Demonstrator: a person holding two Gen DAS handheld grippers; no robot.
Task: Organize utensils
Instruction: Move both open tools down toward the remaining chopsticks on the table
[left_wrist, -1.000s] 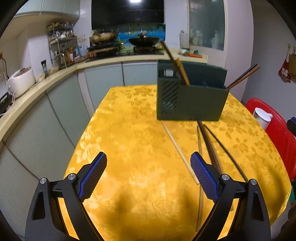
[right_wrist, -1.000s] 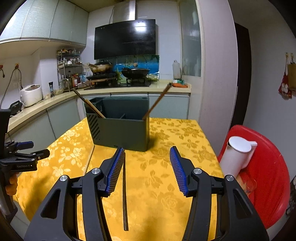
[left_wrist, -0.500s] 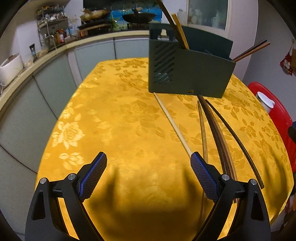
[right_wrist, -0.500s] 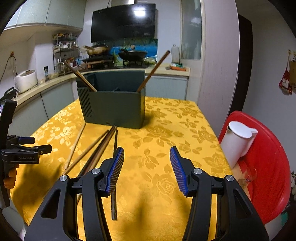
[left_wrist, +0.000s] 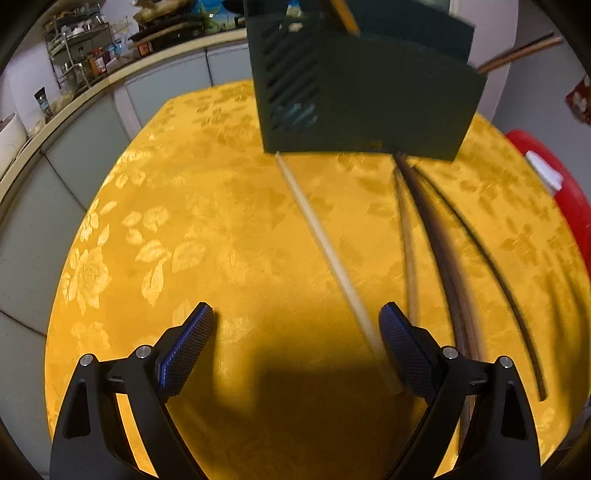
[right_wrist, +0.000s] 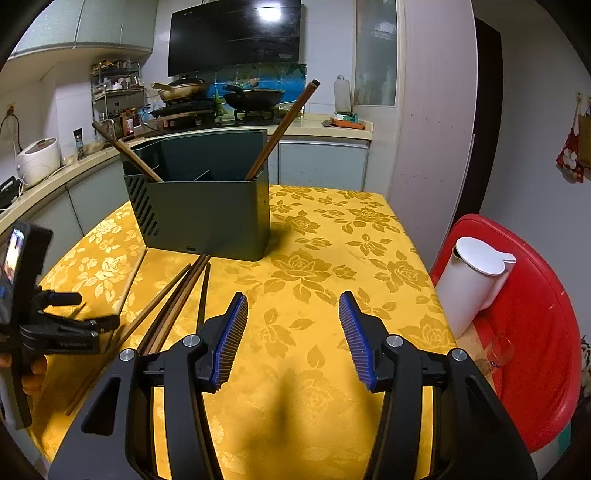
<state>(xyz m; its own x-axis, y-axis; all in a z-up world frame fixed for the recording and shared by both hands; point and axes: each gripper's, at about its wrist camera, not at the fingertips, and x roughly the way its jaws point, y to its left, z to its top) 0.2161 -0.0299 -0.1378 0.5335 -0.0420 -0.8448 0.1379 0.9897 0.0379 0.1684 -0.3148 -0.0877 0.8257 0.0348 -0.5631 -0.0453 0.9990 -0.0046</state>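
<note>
Loose chopsticks (left_wrist: 436, 236) fanned across the yellow tablecloth (left_wrist: 207, 229) from the foot of the dark green utensil holder (left_wrist: 369, 99) at the top of the frame, apparently waiting to join the two already leaning inside it. The left gripper (left_wrist: 295, 347) hung released, a pale chopstick (left_wrist: 325, 251) just inside its right-hand pad. The right gripper (right_wrist: 293, 332), lower centre of its view, gaped over bare cloth, empty.

white jug (right_wrist: 471, 284) on red stool (right_wrist: 532, 332) | rice cooker (right_wrist: 38, 160) | wok (right_wrist: 255, 98)
</note>
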